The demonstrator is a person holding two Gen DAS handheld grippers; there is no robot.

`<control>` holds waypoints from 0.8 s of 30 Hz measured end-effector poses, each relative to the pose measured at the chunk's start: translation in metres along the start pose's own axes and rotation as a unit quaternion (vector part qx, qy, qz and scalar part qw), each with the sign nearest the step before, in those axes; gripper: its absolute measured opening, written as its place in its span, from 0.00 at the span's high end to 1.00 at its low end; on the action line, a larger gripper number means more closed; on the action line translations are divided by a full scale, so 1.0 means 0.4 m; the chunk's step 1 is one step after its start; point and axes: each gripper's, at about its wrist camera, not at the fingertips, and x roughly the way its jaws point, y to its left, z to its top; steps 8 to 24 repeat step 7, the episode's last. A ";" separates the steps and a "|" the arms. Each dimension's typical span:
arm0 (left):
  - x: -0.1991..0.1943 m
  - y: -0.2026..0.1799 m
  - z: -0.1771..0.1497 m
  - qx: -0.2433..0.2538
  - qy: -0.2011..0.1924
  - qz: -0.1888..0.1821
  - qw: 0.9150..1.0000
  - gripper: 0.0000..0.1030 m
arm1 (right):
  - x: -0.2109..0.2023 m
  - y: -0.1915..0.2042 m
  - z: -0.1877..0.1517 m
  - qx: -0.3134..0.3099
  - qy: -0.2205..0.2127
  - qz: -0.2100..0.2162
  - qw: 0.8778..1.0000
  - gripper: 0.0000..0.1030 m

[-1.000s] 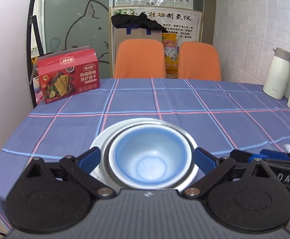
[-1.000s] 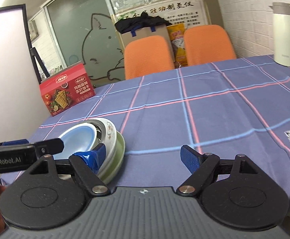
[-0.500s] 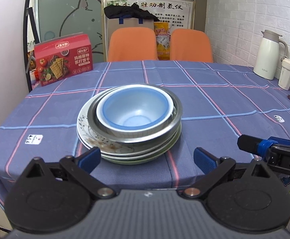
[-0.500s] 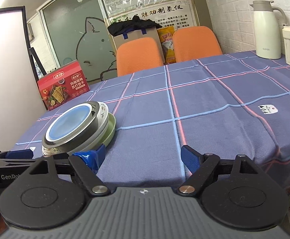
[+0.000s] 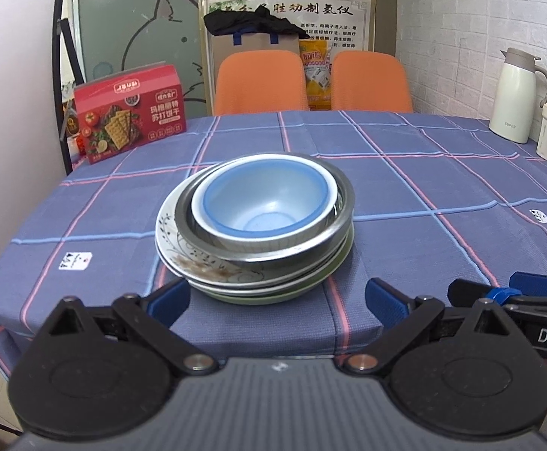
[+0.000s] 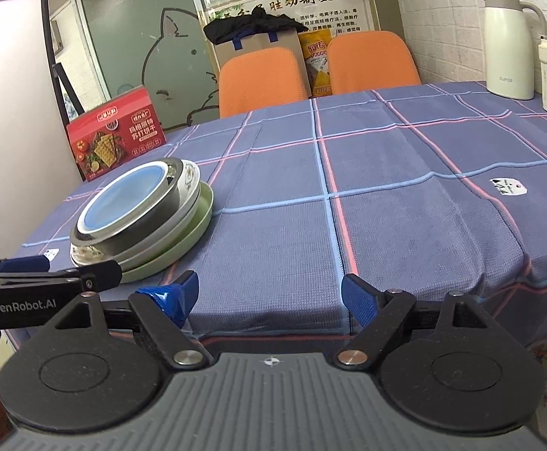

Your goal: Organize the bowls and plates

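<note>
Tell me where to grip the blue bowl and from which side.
Grip the blue bowl by its near rim, one finger inside, one outside. The left tongs sit open right before it. It nests in the steel bowl, so only the raised rim is free; come from the front, slightly above.

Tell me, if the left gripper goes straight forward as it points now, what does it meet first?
Most likely the stack of dishes: the left gripper is open and aimed at it, and the near rim of the green plate at the bottom looks closest. Its height against the stack is unclear.
</note>
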 end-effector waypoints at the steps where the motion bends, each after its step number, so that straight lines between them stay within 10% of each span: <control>1: -0.004 -0.003 -0.001 0.005 -0.008 0.002 1.000 0.05 | -0.001 0.000 0.000 -0.002 0.001 -0.001 1.000 0.32; 24: -0.023 -0.011 0.006 0.011 -0.027 0.004 1.000 0.05 | -0.006 -0.003 -0.001 -0.002 0.000 -0.003 1.000 0.32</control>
